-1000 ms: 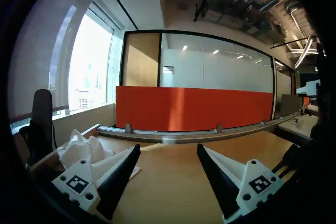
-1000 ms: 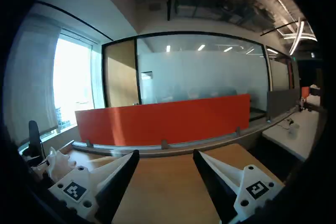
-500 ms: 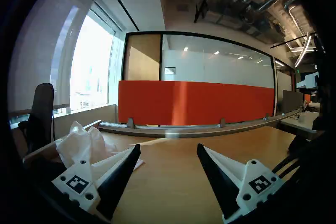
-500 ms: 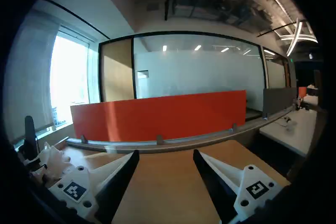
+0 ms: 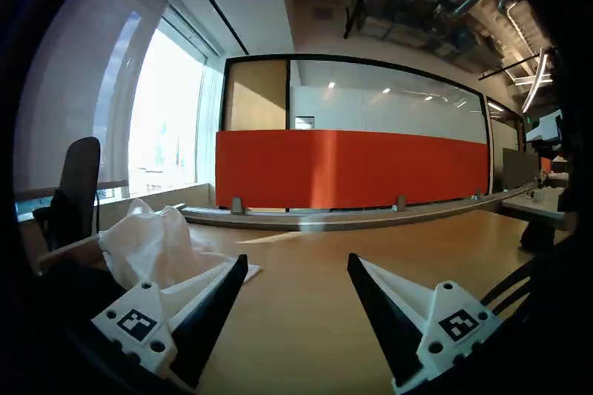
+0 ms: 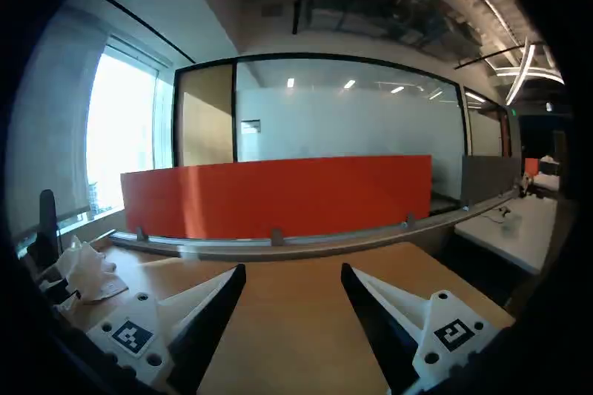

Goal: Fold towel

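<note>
The left tongs (image 5: pixel 296 258) gape wide and empty over the table (image 5: pixel 430 236), facing the orange divider (image 5: pixel 348 169). The right tongs (image 6: pixel 291 267) are spread and empty too, facing that divider. The white towel (image 5: pixel 152 247) lies crumpled on the table, short of the divider's left end.

The left gripper (image 5: pixel 295 261) is held low and roughly level, pointing straight ahead, its two fingers (image 5: pixel 185 302) spread wide apart with nothing between them. Each finger is white with a black inner face and carries a square black-and-white marker (image 5: pixel 138 323) near its base. The right gripper (image 6: pixel 292 270) sits in the same pose: low, level, aimed forward, its fingers (image 6: pixel 404 321) equally wide apart and gripping nothing.
</note>
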The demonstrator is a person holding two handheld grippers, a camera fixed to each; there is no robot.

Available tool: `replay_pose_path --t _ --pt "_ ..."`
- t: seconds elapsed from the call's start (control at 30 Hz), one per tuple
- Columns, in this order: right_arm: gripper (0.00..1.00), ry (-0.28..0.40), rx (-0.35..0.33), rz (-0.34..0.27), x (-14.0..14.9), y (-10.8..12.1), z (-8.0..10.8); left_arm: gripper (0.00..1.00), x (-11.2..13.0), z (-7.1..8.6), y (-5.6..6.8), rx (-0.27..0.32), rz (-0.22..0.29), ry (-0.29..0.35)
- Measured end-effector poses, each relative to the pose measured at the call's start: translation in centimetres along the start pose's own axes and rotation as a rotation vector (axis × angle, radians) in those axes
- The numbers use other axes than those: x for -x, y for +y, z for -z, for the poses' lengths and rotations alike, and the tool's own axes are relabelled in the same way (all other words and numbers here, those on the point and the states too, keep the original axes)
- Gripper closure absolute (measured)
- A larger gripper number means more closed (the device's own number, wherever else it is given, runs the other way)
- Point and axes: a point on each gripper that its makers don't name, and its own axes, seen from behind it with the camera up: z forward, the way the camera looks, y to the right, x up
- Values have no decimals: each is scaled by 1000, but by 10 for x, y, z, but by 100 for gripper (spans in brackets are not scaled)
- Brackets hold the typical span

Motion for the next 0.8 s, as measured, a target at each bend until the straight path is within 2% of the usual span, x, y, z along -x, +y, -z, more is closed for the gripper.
replay_pose_path --t 0.3,0.8 --pt "1 -10 -3 12 18 -3 -2 0 15 1 -5 -14 -6 11" --pt "1 -12 6 9 21 2 2 0 26 -2 -8 -23 -10 11"
